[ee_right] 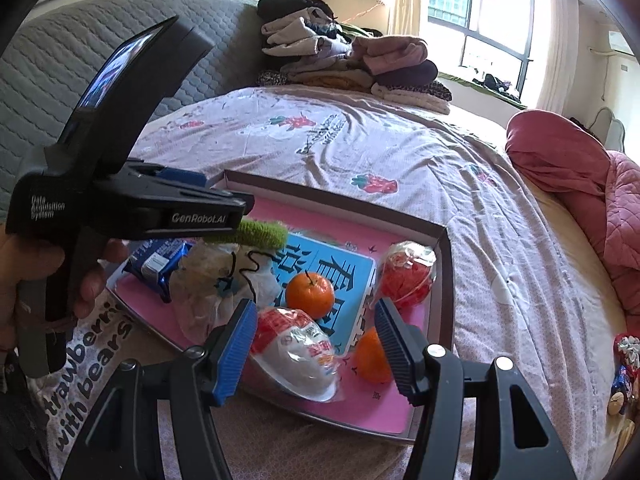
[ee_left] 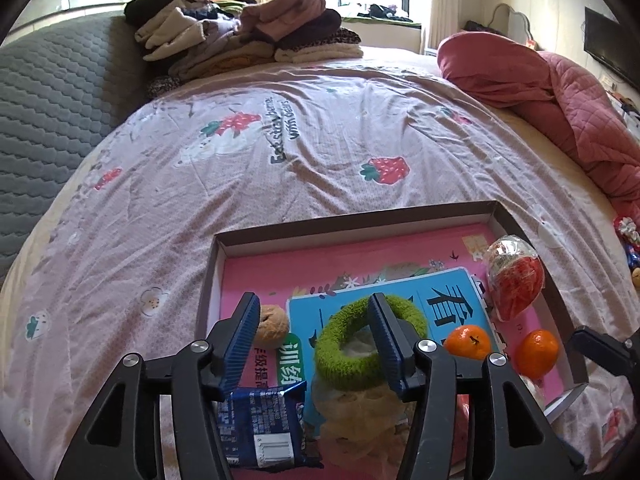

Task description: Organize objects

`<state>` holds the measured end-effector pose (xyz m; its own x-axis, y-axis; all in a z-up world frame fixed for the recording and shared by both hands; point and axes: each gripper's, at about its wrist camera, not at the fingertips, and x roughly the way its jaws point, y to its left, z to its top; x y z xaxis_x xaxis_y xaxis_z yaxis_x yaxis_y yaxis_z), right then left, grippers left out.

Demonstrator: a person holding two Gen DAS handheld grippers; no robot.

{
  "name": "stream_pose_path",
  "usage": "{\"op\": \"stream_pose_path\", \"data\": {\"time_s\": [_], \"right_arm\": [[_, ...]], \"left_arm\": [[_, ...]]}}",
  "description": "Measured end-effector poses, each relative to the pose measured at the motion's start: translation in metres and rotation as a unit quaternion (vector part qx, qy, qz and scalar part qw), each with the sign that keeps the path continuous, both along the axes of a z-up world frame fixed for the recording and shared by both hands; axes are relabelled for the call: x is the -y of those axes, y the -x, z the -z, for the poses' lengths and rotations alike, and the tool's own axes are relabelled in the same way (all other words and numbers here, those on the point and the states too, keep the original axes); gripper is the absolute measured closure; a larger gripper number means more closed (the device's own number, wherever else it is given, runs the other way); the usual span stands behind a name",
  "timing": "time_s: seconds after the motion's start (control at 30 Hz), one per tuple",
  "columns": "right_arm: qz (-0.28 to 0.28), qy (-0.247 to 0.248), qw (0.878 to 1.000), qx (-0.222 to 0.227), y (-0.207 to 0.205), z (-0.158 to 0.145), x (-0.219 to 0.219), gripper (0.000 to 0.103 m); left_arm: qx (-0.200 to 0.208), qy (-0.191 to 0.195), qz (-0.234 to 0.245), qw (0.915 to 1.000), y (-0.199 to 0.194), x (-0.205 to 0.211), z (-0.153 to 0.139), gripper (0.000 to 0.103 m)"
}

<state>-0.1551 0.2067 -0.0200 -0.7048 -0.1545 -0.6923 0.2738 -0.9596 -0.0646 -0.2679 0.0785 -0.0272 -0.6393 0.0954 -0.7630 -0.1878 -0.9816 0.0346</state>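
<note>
Two tongs hover over a shallow box (ee_left: 532, 240) on the bed (ee_left: 320, 152). Left tongs (ee_left: 316, 344), jaws apart, straddle one side of a flat-lying green ring (ee_left: 340, 356). Right tongs (ee_right: 316, 352), open, bracket a wrapped packet (ee_right: 296, 344) near the box's front edge, its long axis slanting rightward.

Bed (ee_left: 304, 168) fills most of both views, covered by a pinkish sheet with strawberry print. Shallow cardboard box (ee_left: 352, 222) lies directly on it, lower centre-right of the frame. Stack of folded clothes (ee_left: 248, 36) on the bed at upper centre. Red quilt (ee_left: 560, 92) bunched at the right edge. Small wrapped items (ee_right: 626, 364) on the sheet, far right, too blurred to identify.
</note>
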Motion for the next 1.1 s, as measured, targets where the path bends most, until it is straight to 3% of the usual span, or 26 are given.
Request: {"op": "stream_pose_path", "data": {"time_s": [0.33, 1.1], "right_arm": [[0.008, 0.017, 1.0, -0.02, -0.005, -0.016, -0.007, 0.042], [0.012, 0.051, 0.997, -0.059, -0.017, -0.051, -0.016, 0.04]], "left_arm": [[-0.018, -0.006, -0.006, 0.9998, -0.019, 0.004, -0.016, 0.032], [-0.062, -0.007, -0.024, 0.9977, -0.062, 0.009, -0.065, 0.026]]}}
